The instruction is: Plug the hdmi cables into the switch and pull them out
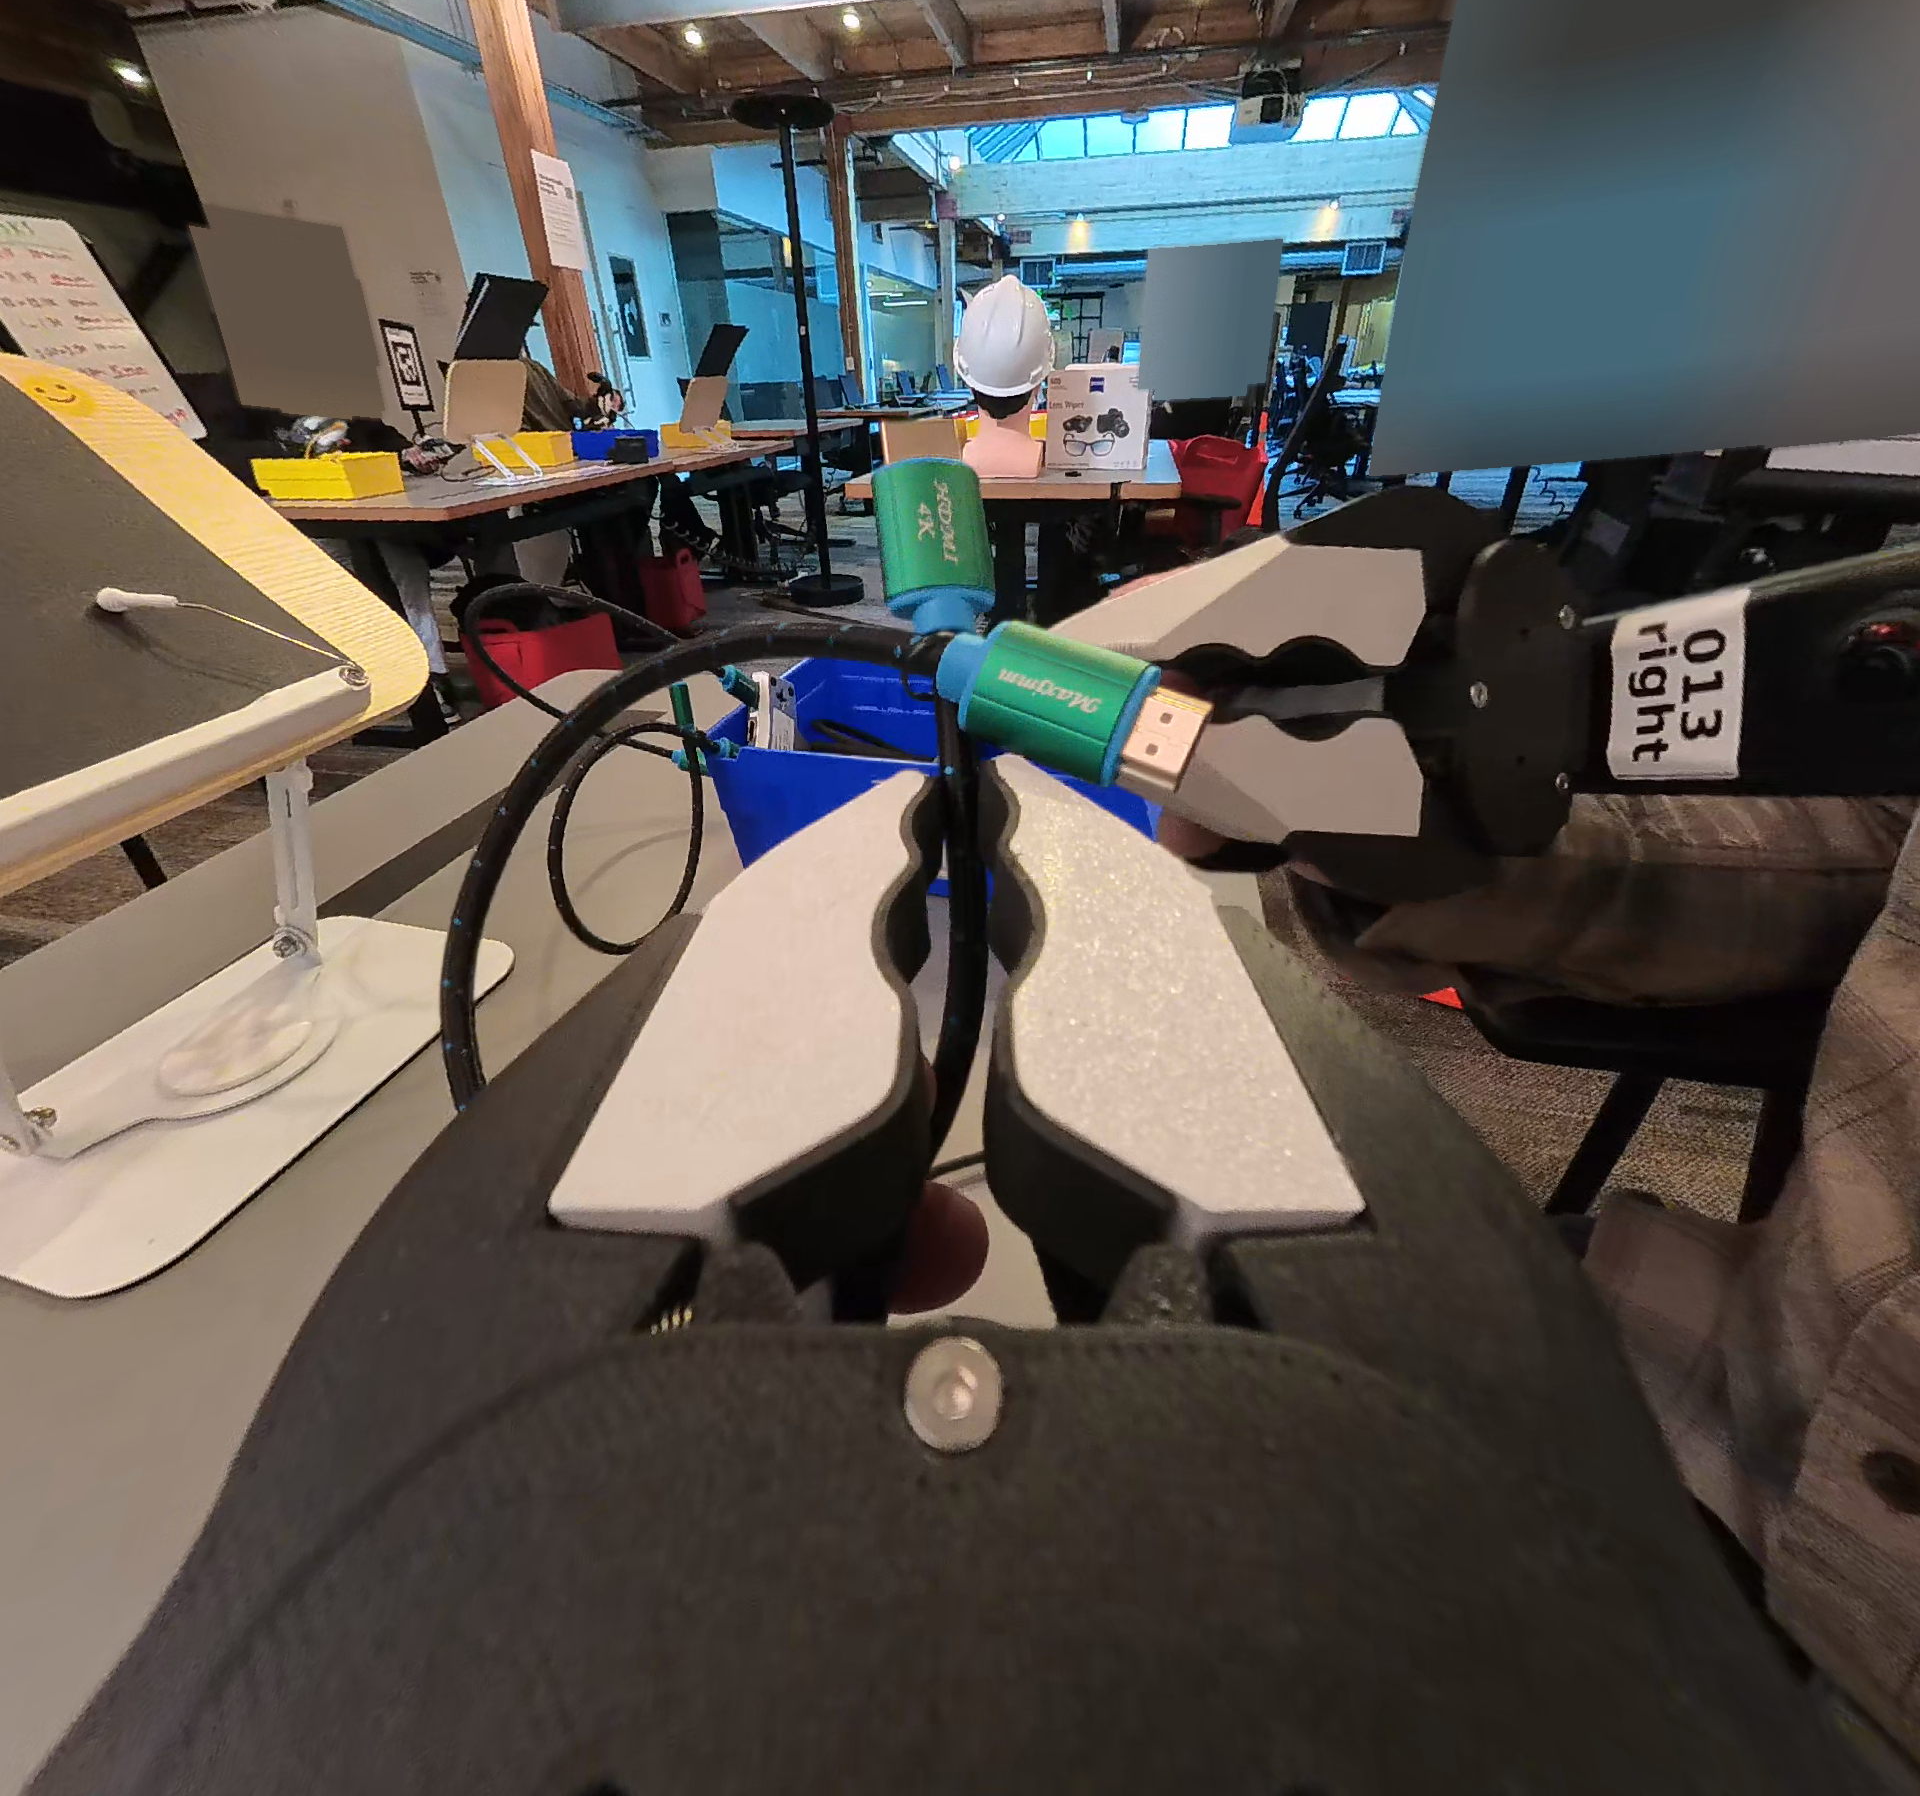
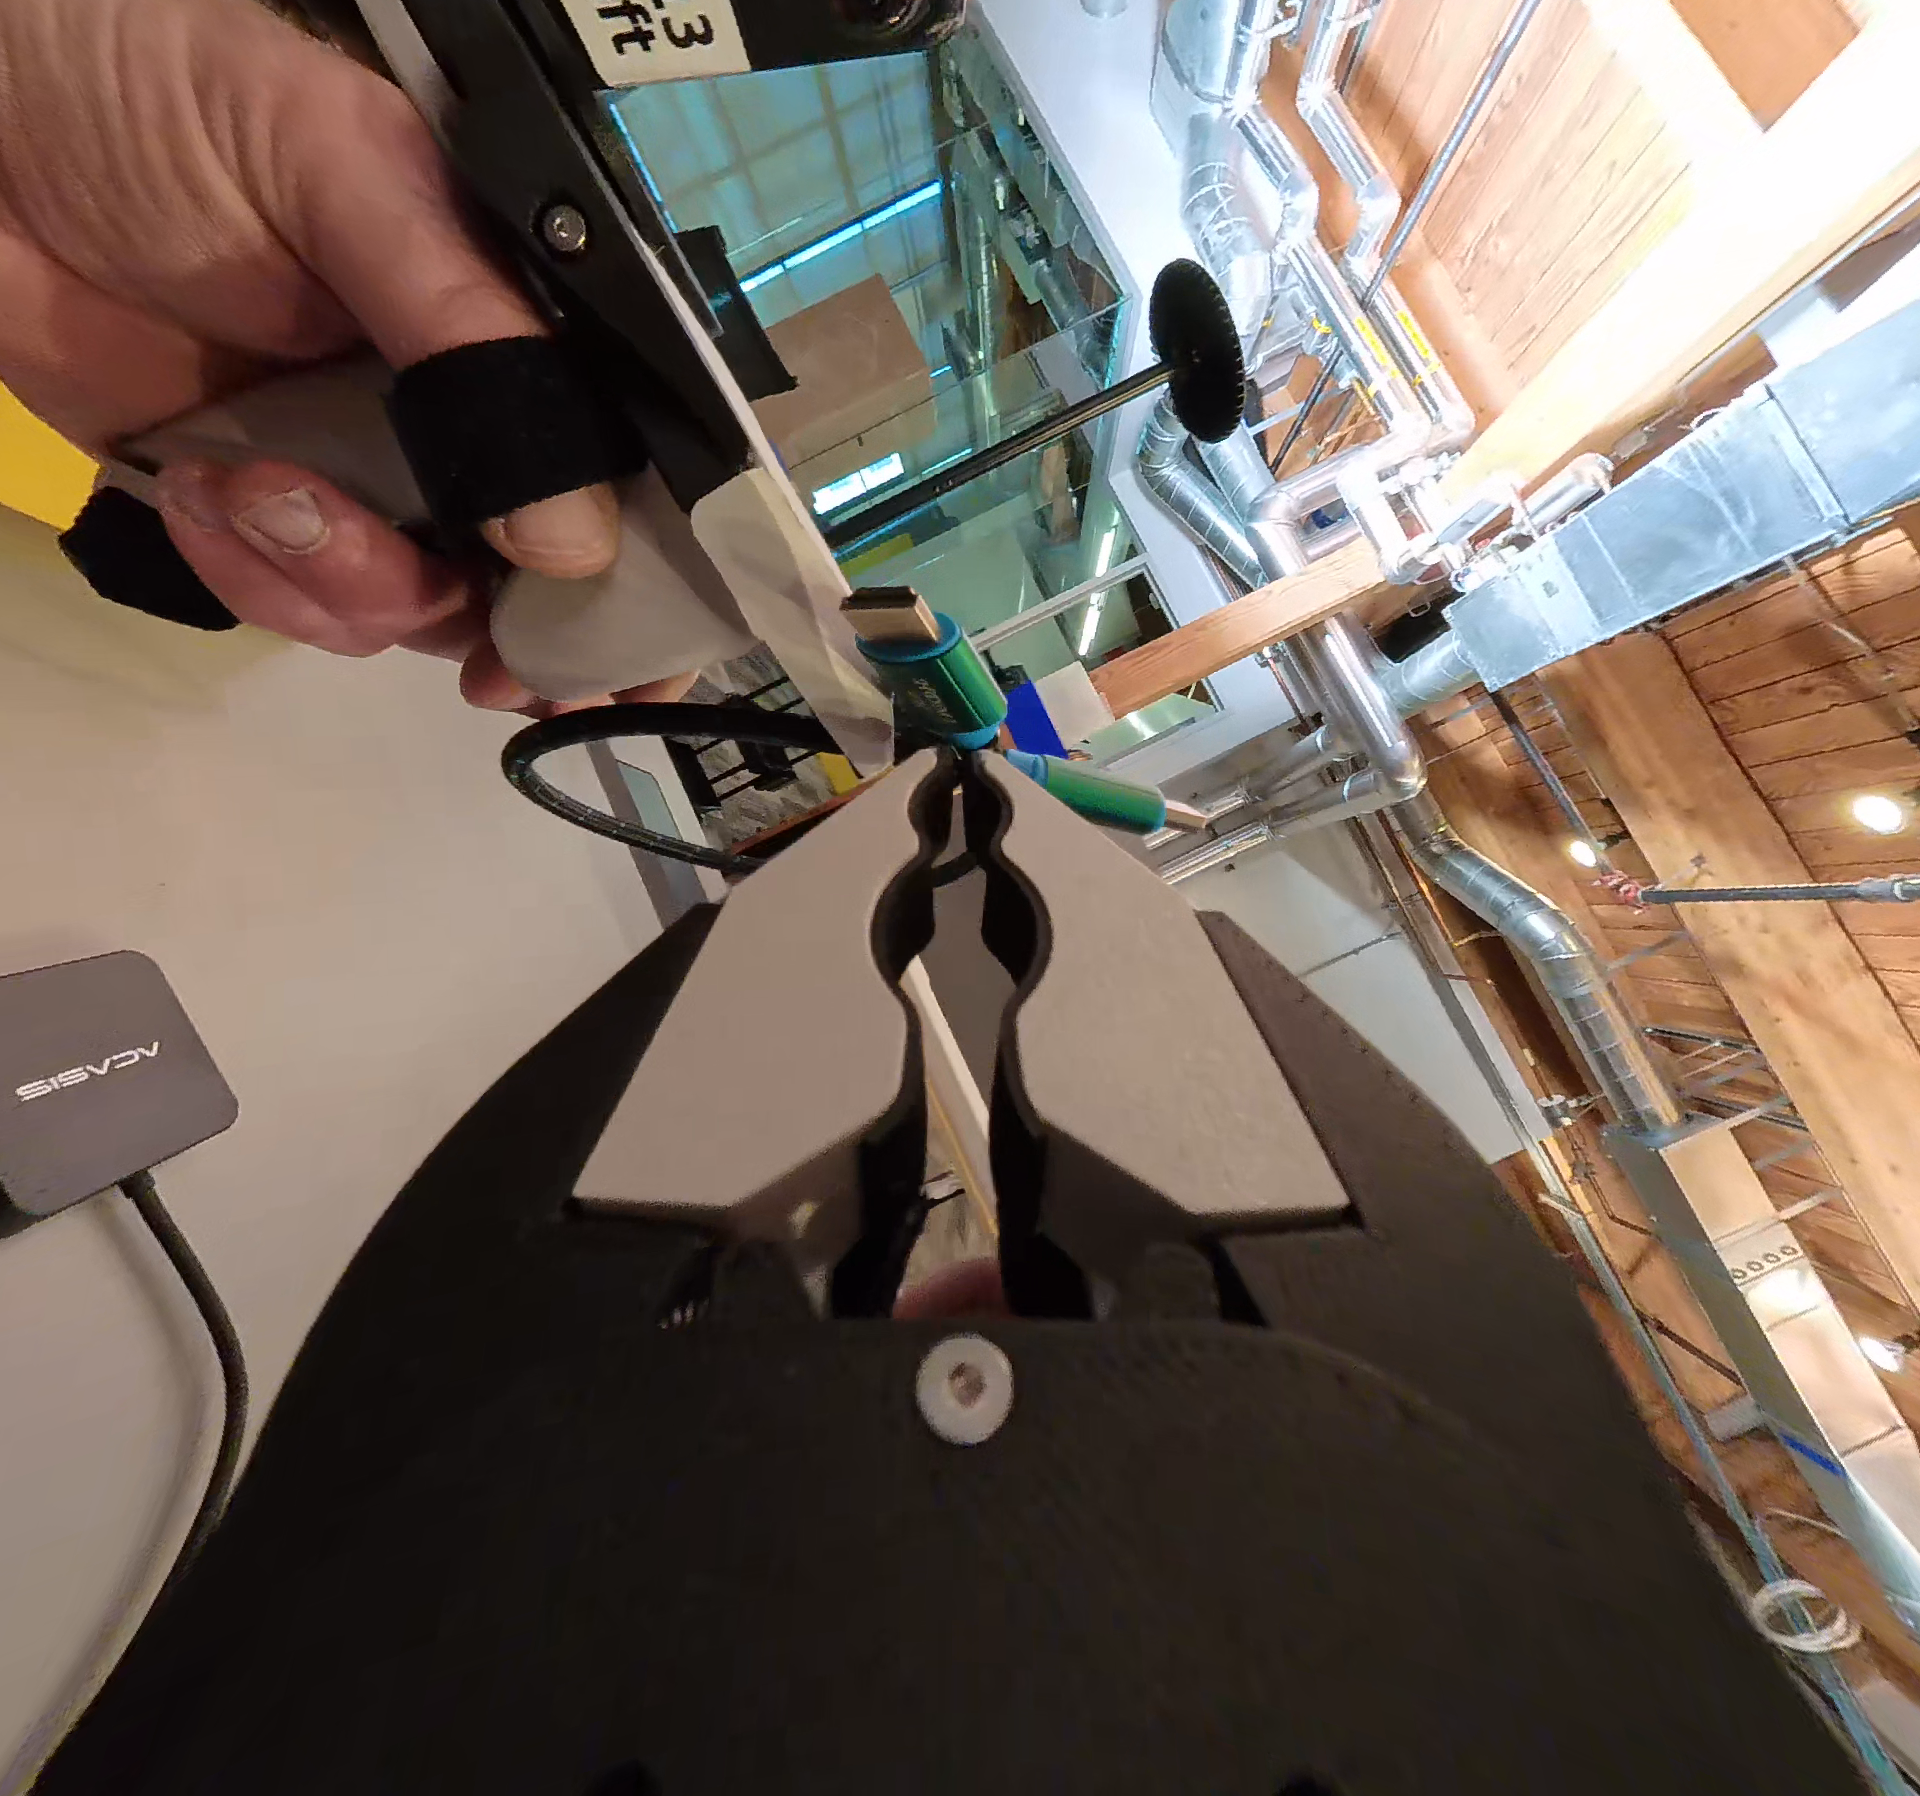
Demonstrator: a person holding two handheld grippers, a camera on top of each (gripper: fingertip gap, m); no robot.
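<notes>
My left gripper (image 1: 956,790) is shut on a black braided HDMI cable (image 1: 488,915) just below its two green plugs and holds it up above the table. One green plug (image 1: 930,536) points up. The other (image 1: 1060,707) points its gold tip at my right gripper (image 1: 1247,702). In the right wrist view my right gripper (image 2: 961,775) is shut, with its tips beside the plugs (image 2: 925,666) (image 2: 1101,796) and the left gripper's finger (image 2: 810,624). The dark grey switch box (image 2: 94,1081) lies on the white table (image 2: 364,915) at the left, with its own lead attached.
A blue bin (image 1: 810,801) with more cables stands just beyond the left gripper. A tilted stand with a white base (image 1: 156,1102) is at the left. A plaid sleeve (image 1: 1662,915) and a chair are at the right. A hand (image 2: 208,292) holds the left gripper. Both grippers' tips are close together, under 4 cm apart.
</notes>
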